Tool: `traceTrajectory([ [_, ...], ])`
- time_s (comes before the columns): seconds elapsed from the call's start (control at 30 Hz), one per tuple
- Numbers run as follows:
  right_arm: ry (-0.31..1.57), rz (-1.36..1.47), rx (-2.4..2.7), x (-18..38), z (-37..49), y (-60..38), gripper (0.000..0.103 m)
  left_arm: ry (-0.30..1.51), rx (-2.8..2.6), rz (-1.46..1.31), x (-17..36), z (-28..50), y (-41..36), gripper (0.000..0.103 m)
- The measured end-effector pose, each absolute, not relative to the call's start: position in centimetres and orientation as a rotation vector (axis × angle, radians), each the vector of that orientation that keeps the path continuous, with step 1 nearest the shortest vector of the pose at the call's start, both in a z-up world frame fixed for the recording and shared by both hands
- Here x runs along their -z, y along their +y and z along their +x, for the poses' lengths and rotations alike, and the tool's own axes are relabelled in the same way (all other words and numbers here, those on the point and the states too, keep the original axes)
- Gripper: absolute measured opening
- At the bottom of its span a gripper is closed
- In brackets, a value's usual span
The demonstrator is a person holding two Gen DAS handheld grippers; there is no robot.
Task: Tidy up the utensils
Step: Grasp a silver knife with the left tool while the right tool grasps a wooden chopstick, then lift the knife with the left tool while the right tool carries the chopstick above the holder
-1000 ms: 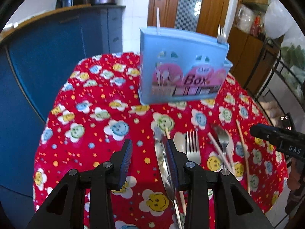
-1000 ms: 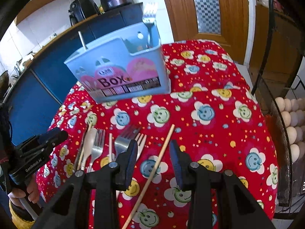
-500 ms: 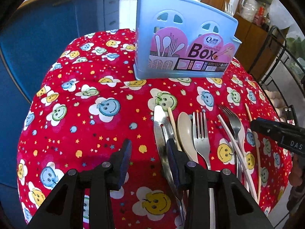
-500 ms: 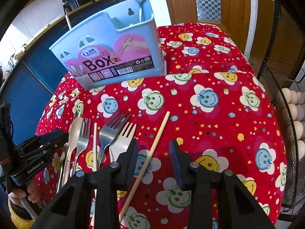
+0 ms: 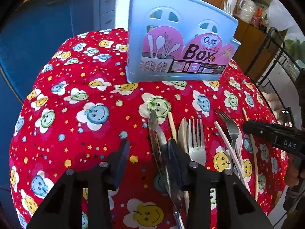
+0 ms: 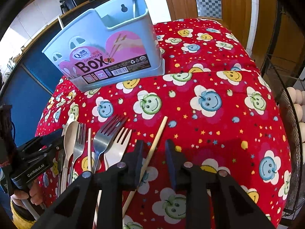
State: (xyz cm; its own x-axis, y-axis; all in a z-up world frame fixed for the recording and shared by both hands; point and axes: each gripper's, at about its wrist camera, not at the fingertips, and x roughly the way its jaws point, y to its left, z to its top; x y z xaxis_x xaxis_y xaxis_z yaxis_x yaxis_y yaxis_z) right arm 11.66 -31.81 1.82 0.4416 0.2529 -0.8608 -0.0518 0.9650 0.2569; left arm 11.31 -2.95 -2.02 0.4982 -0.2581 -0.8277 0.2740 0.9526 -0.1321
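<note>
Steel and pale wood make up most of the cutlery lying in a loose row on the red smiley-face cloth of the worktop (image 6: 219, 61), in front of the blue utensil box (image 6: 106, 57). In the left wrist view the row starts with a table knife (image 5: 155, 133); beside it lie a chopstick, a pale spoon and a metal fork (image 5: 196, 143). Further right are a white stick and two overlapping forks, one steel and one pale.

A lone wooden chopstick (image 6: 156, 141) lies just right of those two forks (one fork already stands in the box's end compartment). It will be light, stiff and round, so it could roll or slip out of a loose pinch; taking it near mid-length, square across the shaft, looks safest. The knife is heavier, flat and slick, lying close against the cloth, so its blade or handle offers little edge to catch.

The left tool (image 5: 146, 152) is spread, having just been narrowing, with the knife's blade just inside its right-hand finger and the pads not pressing on it. The right tool (image 6: 153, 148) straddles the lone chopstick and has just been closing; a gap shows beside the stick, so it is not yet gripped.
</note>
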Motion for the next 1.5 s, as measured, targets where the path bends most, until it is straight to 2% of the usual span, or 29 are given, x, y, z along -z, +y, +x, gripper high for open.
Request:
traceTrajectory([
  [0.03, 1.099, 0.202, -0.194, -1.8, 11.8, -31.7, 0.024, 1.003, 0.335, 0.014, 2.0, 11.4, -3.1, 0.029],
  [0.23, 1.113, 0.199, -0.203, -1.6, 12.8, -31.7, 0.02, 1.016, 0.375, -0.023, 2.0, 11.9, -3.2, 0.011],
  [0.43, 1.135, 0.25, -0.224, -1.4, 13.4, -32.3, 0.012, 1.025, 0.406, -0.063, 1.7, 12.4, -3.0, 0.004],
  [0.6, 1.128, 0.278, -0.233, -1.5, 13.1, -32.6, 0.006, 0.998, 0.399, -0.087, 1.1, 11.9, -2.6, 0.004],
  [0.83, 1.056, 0.3, -0.267, -3.3, 11.8, -32.4, 0.006, 0.936, 0.389, -0.12, -0.7, 11.0, -1.7, 0.004],
  [1.27, 0.737, 0.273, -0.308, -11.2, 9.2, -31.8, 0.006, 0.749, 0.382, -0.144, -6.3, 9.4, -0.8, 0.004],
  [1.5, 0.625, 0.243, -0.313, -13.8, 9.8, -31.2, 0.006, 0.651, 0.377, -0.145, -9.6, 10.1, -1.1, 0.004],
])
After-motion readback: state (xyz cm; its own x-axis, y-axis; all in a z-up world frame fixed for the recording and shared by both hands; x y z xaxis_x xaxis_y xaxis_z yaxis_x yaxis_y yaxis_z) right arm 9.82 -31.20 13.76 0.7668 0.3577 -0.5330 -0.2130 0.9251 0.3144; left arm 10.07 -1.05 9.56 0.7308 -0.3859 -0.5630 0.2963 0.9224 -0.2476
